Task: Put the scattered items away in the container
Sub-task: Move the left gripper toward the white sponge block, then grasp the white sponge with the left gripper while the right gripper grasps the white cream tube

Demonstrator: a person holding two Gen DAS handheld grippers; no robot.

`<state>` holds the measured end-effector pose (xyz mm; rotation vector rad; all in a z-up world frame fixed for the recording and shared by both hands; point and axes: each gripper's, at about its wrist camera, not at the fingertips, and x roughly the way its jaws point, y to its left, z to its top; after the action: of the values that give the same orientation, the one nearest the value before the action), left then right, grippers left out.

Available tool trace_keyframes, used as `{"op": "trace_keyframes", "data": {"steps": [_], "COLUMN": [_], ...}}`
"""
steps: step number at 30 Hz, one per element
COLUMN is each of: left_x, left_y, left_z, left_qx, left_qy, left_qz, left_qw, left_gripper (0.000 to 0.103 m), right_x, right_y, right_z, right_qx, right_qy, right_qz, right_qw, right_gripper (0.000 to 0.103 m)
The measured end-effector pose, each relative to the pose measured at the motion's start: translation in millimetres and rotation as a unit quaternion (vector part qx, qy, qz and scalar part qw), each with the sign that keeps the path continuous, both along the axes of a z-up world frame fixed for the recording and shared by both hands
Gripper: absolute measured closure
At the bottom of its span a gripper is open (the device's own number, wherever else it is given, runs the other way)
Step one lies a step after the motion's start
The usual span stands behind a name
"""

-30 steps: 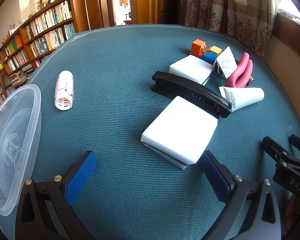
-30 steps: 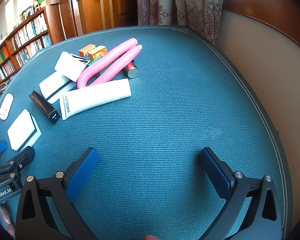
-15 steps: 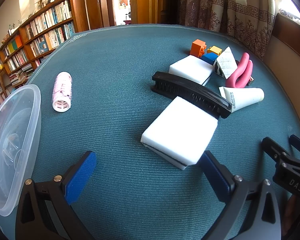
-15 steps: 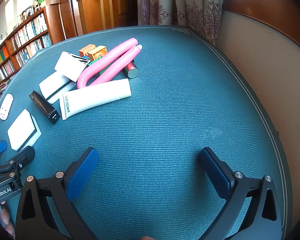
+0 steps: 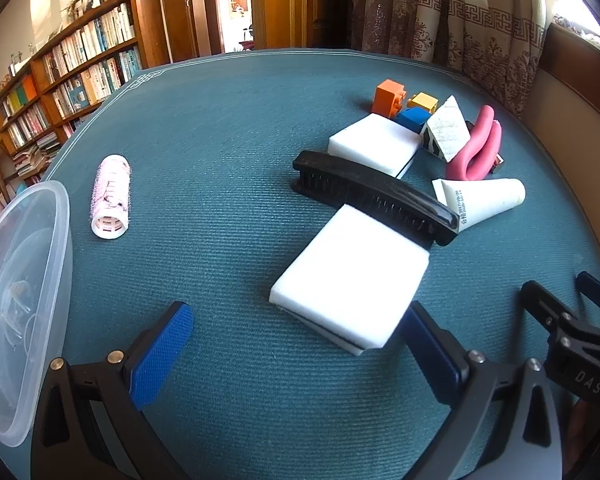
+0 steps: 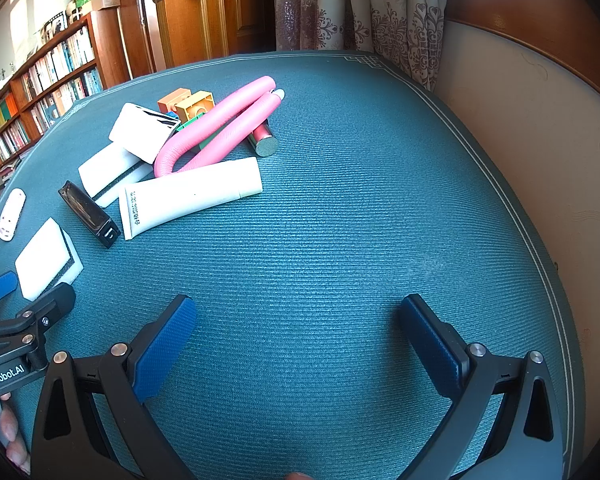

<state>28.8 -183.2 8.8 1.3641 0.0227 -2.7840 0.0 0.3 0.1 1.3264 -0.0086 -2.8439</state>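
A clear plastic container (image 5: pixel 24 320) lies at the left edge of the teal table. A pink hair roller (image 5: pixel 111 196) lies just right of it. My left gripper (image 5: pixel 296 340) is open, with a white sponge (image 5: pixel 352 276) close ahead near its right finger. A black brush (image 5: pixel 376 196) rests across that sponge. Behind are a second white sponge (image 5: pixel 374 144), a white tube (image 5: pixel 480 200), a pink bendy roll (image 5: pixel 480 148) and toy bricks (image 5: pixel 390 98). My right gripper (image 6: pixel 298 338) is open over bare cloth, the tube (image 6: pixel 192 196) and pink roll (image 6: pixel 220 124) far ahead to its left.
A striped white packet (image 5: pixel 446 132) leans by the bricks, and a metallic pink cylinder (image 6: pixel 264 140) lies beside the roll. The table's right edge (image 6: pixel 532 240) borders a cream wall. Bookshelves (image 5: pixel 60 92) and a wooden door (image 6: pixel 204 12) stand behind.
The pink hair roller has rolled slightly left toward the container and turned more upright in view. Both grippers have stayed open and nearly still.
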Motion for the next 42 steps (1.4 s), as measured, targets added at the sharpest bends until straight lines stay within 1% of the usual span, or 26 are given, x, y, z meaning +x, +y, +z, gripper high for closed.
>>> {"op": "trace_keyframes", "data": {"steps": [14, 22, 25, 28, 30, 31, 32, 33, 36, 39, 41, 42], "left_x": [-7, -8, -4, -3, -1, 0, 0, -1, -3, -4, -1, 0], "left_y": [5, 16, 20, 22, 23, 24, 23, 23, 14, 8, 6, 6], "left_z": [2, 4, 5, 9, 11, 13, 14, 16, 20, 23, 24, 24], "left_qx": [0.000, 0.001, -0.002, 0.000, -0.001, -0.001, 0.001, 0.005, 0.021, 0.029, 0.029, 0.028], "left_qy": [0.004, 0.009, 0.016, 0.022, 0.025, 0.027, 0.028, 0.028, 0.027, 0.025, 0.027, 0.028], "left_qz": [-0.021, -0.060, -0.079, -0.094, -0.099, -0.100, -0.101, -0.101, -0.101, -0.100, -0.097, -0.096], "left_qw": [0.9998, 0.9981, 0.9967, 0.9953, 0.9948, 0.9946, 0.9945, 0.9945, 0.9943, 0.9943, 0.9945, 0.9946], "left_gripper": [0.000, 0.000, 0.008, 0.018, 0.027, 0.029, 0.035, 0.038, 0.042, 0.043, 0.043, 0.043], "right_x": [0, 0, 0, -1, -5, -2, -6, -8, -15, -20, -25, -27], "right_y": [-1, 0, 0, 0, 2, 1, 2, 3, 7, 10, 8, 6], "right_z": [-4, -2, -2, 0, 0, 1, 1, 2, 4, 9, 13, 16], "right_qx": [0.003, 0.002, 0.003, 0.003, 0.004, 0.004, 0.006, 0.008, 0.004, -0.013, -0.016, -0.009], "right_qy": [0.000, -0.001, -0.001, -0.003, -0.005, -0.007, -0.008, -0.011, -0.023, -0.028, -0.024, -0.018], "right_qz": [0.000, 0.000, 0.000, 0.001, 0.004, 0.008, 0.015, 0.026, 0.052, 0.081, 0.105, 0.117], "right_qw": [1.000, 1.000, 1.000, 1.000, 1.000, 1.000, 1.000, 1.000, 0.998, 0.996, 0.994, 0.993], "right_gripper": [0.000, 0.000, 0.000, 0.000, 0.000, 0.000, 0.000, 0.000, 0.000, 0.000, 0.000, 0.000]}}
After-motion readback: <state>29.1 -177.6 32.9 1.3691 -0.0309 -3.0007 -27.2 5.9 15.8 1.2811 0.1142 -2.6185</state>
